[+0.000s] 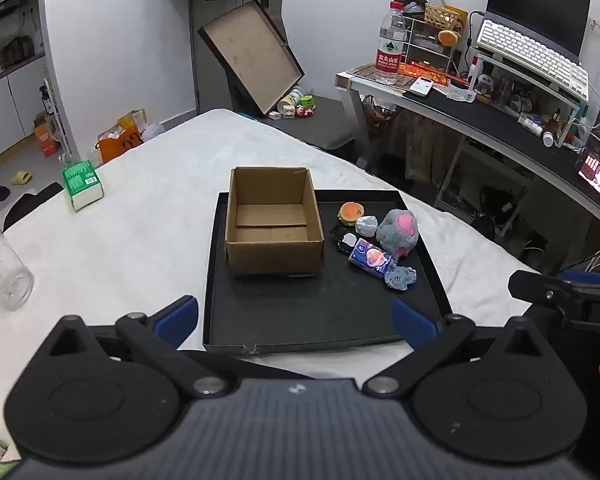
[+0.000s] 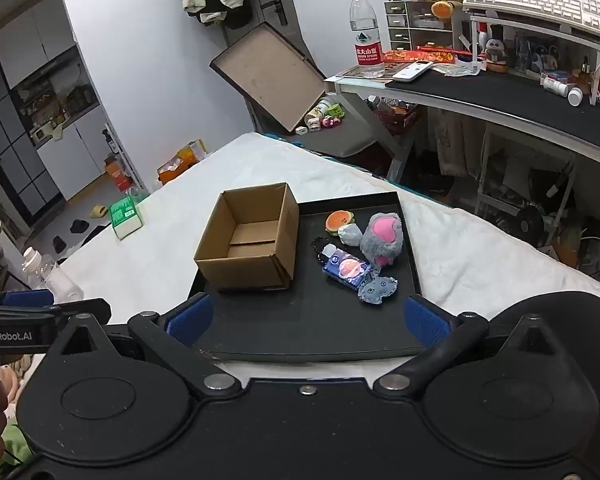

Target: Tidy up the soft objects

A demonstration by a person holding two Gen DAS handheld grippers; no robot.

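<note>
A black tray (image 1: 300, 320) (image 2: 312, 336) lies on the white bed cover and carries an open, empty cardboard box (image 1: 274, 224) (image 2: 252, 240) on its left half. To the box's right lie soft toys: a grey and pink plush (image 1: 398, 232) (image 2: 382, 238), a small burger toy (image 1: 351, 213) (image 2: 339, 221), a blue tissue pack (image 1: 370, 262) (image 2: 348, 270), a small grey-blue plush (image 1: 400, 277) (image 2: 376, 290) and a pale lump (image 1: 366, 225) (image 2: 350, 234). My left gripper (image 1: 296, 318) hovers open over the tray's near edge. My right gripper (image 2: 308, 318) is open there too, holding nothing.
A green tissue box (image 1: 82, 184) (image 2: 126, 216) sits on the bed at the left, and a clear bottle (image 1: 2, 268) (image 2: 52, 276) lies near the left edge. A cluttered desk (image 1: 500, 120) (image 2: 480, 88) with a water bottle (image 1: 391, 44) (image 2: 367, 36) stands at the right.
</note>
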